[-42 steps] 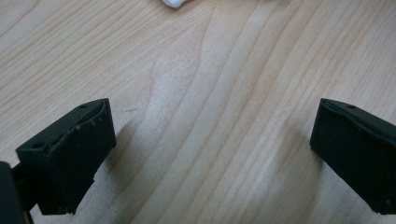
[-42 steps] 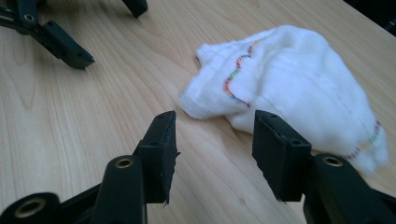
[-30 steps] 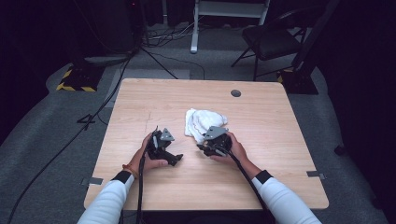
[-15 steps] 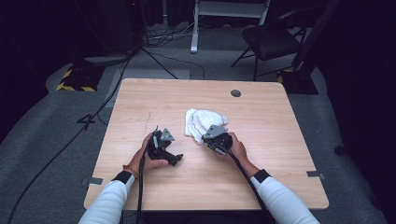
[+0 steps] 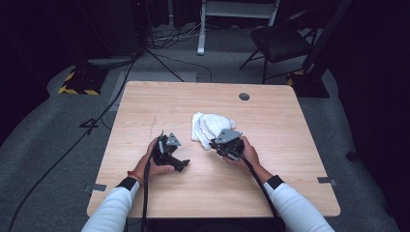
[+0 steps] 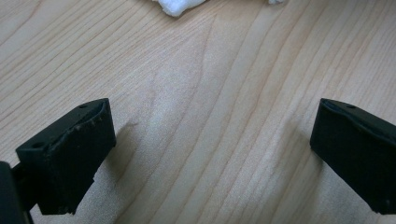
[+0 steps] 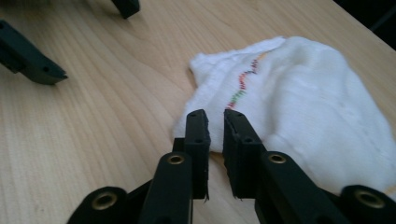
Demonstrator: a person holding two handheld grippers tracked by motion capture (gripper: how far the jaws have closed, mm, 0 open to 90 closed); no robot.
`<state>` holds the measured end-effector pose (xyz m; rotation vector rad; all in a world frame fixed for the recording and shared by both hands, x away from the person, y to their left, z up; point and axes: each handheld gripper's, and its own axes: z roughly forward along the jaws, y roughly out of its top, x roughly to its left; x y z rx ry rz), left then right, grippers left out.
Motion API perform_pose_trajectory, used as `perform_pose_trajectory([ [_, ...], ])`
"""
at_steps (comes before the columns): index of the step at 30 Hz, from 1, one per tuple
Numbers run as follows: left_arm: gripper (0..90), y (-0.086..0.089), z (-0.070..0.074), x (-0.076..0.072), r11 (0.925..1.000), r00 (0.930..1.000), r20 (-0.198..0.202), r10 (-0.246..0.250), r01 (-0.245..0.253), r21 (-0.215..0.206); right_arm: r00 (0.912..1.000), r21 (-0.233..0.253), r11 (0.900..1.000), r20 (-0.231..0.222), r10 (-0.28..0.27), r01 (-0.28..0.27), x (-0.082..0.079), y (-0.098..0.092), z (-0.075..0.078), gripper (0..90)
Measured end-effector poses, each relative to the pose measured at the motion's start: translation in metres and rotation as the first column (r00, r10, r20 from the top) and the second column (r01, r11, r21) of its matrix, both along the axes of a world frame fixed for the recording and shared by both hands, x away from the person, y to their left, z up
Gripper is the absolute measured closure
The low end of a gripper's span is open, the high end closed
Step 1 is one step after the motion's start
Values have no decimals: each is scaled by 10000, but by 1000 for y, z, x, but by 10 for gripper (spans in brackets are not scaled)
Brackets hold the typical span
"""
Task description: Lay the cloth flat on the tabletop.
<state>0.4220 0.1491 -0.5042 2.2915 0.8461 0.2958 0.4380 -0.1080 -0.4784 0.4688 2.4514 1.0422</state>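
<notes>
The right gripper [image 7: 215, 122], jaws nearly closed on the cloth [image 7: 303, 107] edge, may grip too thinly and slip; the left gripper [image 6: 210, 154] waits wide open.

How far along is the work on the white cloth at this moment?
Early. The white cloth lies crumpled on the table, nothing folded or spread yet. In hand: the right gripper sits at the cloth's near edge, jaws nearly closed with a thin gap, grip not certain. The left gripper is wide open over bare wood. Handling the cloth is all left.
</notes>
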Motion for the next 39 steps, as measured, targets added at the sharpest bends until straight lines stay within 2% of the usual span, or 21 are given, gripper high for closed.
perform_pose_trajectory([
  [3,3,0,0,0,10000,10000,0,0,0,3,9999,-58,10000,-118,34,-35,1,8,-4,699],
  [4,3,0,0,0,10000,10000,0,-3,3,4,9999,-170,9998,-117,-103,101,2,13,-7,682],
  [10,3,0,0,0,10000,10000,2,-3,3,5,9990,-79,10000,-442,-16,12,7,21,-12,621],
  [12,3,0,0,0,10000,10000,1,-3,3,6,9992,-389,9992,-371,-118,103,9,26,-14,601],
  [14,3,0,0,0,10000,10000,2,-4,4,5,9991,-475,9988,-389,-169,150,9,27,-15,601],
  [18,3,0,0,0,10000,10000,0,-2,2,-4,9983,-413,9986,-460,-346,327,14,28,-17,652],
  [19,3,0,0,0,10000,10000,1,-2,2,1,9980,-432,9981,-433,-466,447,15,27,-18,732],
  [20,3,0,0,0,10000,10000,3,-1,1,4,9978,-472,9977,-413,-515,496,16,27,-18,773],
  [21,3,0,0,0,10000,10000,2,1,-1,1,9978,-472,9977,-413,-515,496,16,27,-18,773],
  [23,3,0,0,0,10000,10000,-2,-5,5,4,9975,-635,9963,-368,-596,572,17,27,-18,845],
  [30,3,0,0,0,10000,10000,1,-6,6,6,9976,-680,9960,-357,-601,576,16,23,-14,881],
  [32,3,0,0,0,10000,10000,1,1,-1,2,9976,-376,9977,-385,-578,564,14,15,-5,884],
  [37,4,0,0,0,10000,10000,7,16,-16,-23,9984,-90,9987,-223,-513,511,7,3,9,887],
  [39,41,0,1,1,9998,9998,121,144,-143,-122,9988,43,9990,-226,-440,442,3,-4,14,889],
])
